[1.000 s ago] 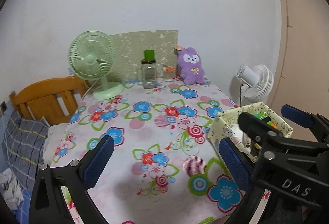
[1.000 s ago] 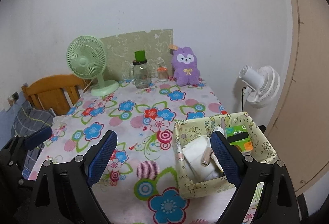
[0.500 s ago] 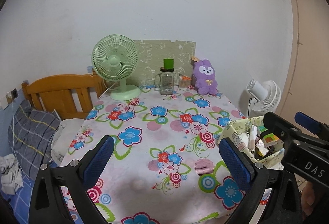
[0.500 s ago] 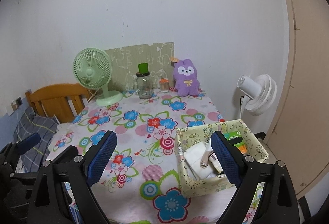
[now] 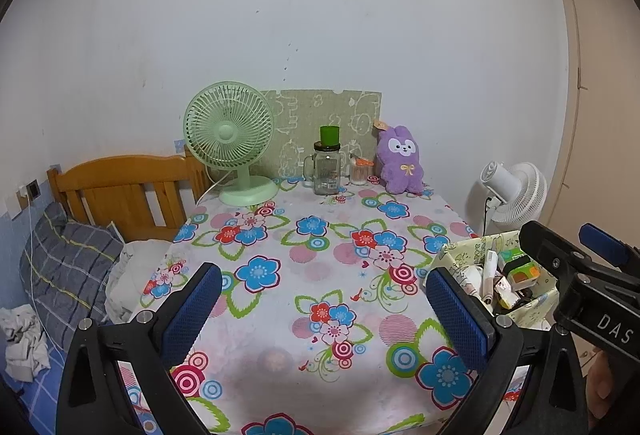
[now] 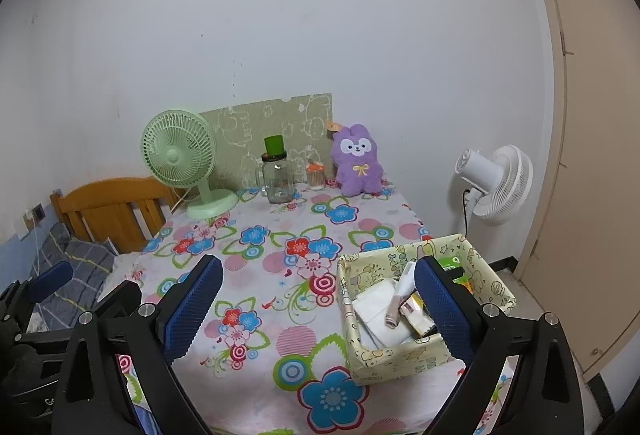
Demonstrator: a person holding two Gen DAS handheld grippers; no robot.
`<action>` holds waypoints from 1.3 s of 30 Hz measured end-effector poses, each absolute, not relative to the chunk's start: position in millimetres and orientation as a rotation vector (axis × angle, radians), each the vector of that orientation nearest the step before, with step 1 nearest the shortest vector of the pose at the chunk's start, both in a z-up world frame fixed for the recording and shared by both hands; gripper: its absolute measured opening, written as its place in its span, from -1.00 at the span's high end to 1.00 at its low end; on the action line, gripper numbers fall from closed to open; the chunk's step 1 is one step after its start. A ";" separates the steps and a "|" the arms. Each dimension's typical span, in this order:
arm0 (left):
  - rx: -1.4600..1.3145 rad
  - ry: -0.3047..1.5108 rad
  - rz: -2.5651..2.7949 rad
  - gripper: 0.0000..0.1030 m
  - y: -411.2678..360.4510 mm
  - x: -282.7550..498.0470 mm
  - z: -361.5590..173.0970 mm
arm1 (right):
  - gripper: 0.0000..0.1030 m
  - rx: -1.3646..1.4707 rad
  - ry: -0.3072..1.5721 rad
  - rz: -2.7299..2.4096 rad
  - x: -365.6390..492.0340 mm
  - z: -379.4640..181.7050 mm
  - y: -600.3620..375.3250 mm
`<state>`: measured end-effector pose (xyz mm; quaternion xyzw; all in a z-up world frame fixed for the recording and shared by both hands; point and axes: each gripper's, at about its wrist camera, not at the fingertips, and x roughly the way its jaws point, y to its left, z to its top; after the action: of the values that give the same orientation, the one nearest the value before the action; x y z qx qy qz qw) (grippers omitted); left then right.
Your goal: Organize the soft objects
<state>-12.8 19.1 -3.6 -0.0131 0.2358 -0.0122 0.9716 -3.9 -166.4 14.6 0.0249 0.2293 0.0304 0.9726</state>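
Purple plush bunny (image 5: 401,165) upright at the far edge of the flowered tablecloth (image 5: 304,275), against the wall, just right of a small orange-capped jar (image 5: 359,171) and a glass mug with a green lid (image 5: 327,165). Green desk fan (image 5: 232,143) further left. Left gripper (image 5: 324,311) held low over the near edge, jaws wide apart, nothing between. Right gripper (image 6: 318,309) likewise empty, jaws opening. Yellow patterned box (image 6: 420,315) of small items at the near right corner, well apart from the bunny.
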 end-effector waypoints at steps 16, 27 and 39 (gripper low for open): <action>-0.023 0.466 -0.025 -0.99 15.6 -12.9 0.7 | -0.92 0.064 0.452 0.054 -4.7 17.9 -170.4; -0.022 0.467 -0.024 -0.99 16.1 -12.9 1.1 | -0.93 0.064 0.452 0.051 -5.0 17.5 -170.7; -0.022 0.467 -0.022 -0.99 16.6 -11.9 0.9 | -0.93 0.066 0.462 0.047 -2.7 17.9 -170.7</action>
<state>-11.9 16.6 0.9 -0.0108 0.2313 -0.0111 0.9728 -2.7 -170.7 17.9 0.0325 0.2290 0.0235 0.9726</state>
